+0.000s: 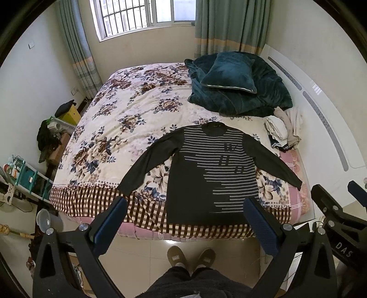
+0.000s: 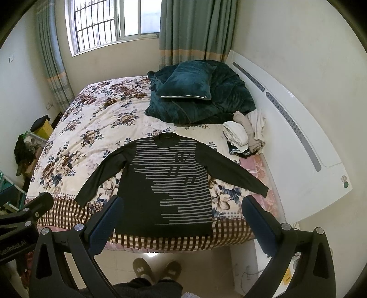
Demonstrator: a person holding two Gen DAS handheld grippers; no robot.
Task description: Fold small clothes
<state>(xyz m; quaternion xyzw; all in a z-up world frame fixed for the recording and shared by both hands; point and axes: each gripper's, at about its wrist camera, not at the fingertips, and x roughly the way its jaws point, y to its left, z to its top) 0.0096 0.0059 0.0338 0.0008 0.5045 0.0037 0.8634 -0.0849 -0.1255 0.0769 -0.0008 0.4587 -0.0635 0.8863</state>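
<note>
Sweater (image 1: 201, 174), dark with grey stripes across the chest and down its right part, lies spread flat, face up, on the near end of the bed (image 1: 128, 119); its neck points to the far side, toward the window (image 1: 137, 16), and its hem reaches the checked border of the floral bedspread at the near edge; both long sleeves are stretched out at a slant, one to the left and one to the right, the right cuff ending near the pink edge of the mattress. Far of the sweater, a teal pillow (image 1: 229, 73) rests on a heaped teal blanket (image 1: 259, 96); just right of the collar, against the white headboard (image 2: 298, 137), sits a small pile of pale clothes (image 1: 284, 128). The left gripper (image 1: 185, 220) hangs above the floor at the near edge of the bed, its blue-padded fingers spread wide and grasping nothing, well apart from the cloth; the right gripper (image 2: 181, 220) hangs likewise, fingers spread wide and empty, with the sweater's hem showing between them. Below, on the tiled floor, a person's two brown slippers (image 2: 158, 268) point toward the bed. Left of the bed stands a yellow box (image 1: 70, 114) amid clutter.
</note>
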